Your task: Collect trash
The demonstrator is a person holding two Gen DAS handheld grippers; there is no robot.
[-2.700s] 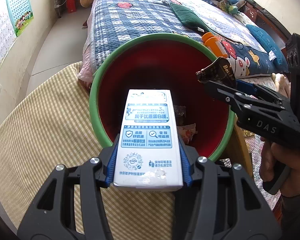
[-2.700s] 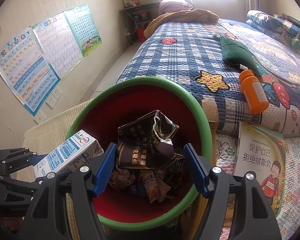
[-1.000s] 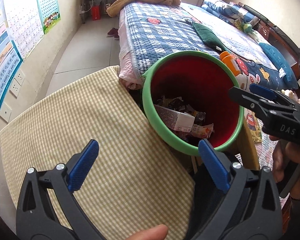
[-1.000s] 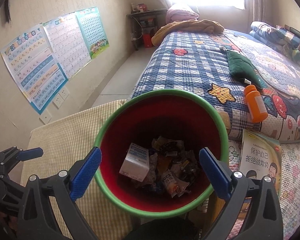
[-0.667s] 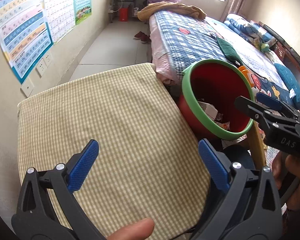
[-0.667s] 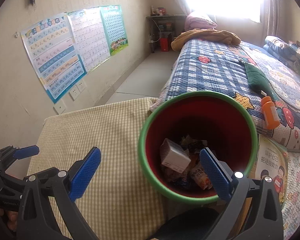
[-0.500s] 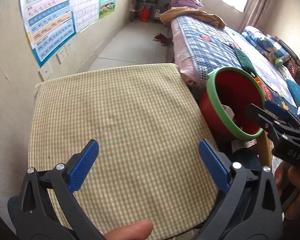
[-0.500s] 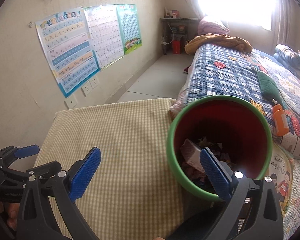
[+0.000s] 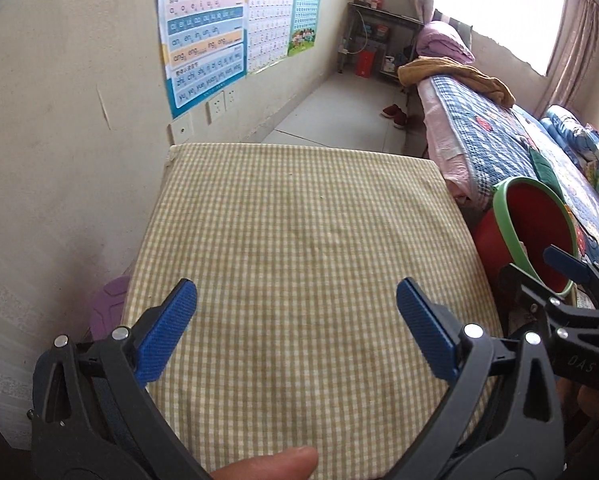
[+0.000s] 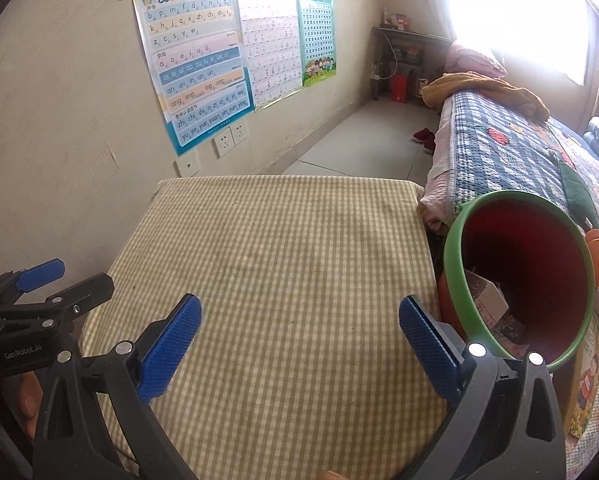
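I've swung both tongs off the bin (image 10: 517,276), now right of my released, empty left gripper (image 9: 295,330) and right gripper (image 10: 299,338), carton (image 10: 489,300) dropped among its trash, bare checked table (image 9: 299,240) ahead, so collecting looks done.

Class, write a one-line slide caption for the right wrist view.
Open right tongs above a checked tablecloth, beside a green-rimmed red bin holding trash.

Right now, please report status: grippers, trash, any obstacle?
Left gripper open, empty. Right gripper open, empty. Trash in red bin, carton on top. Checked tablecloth shows no trash; nothing in the way.
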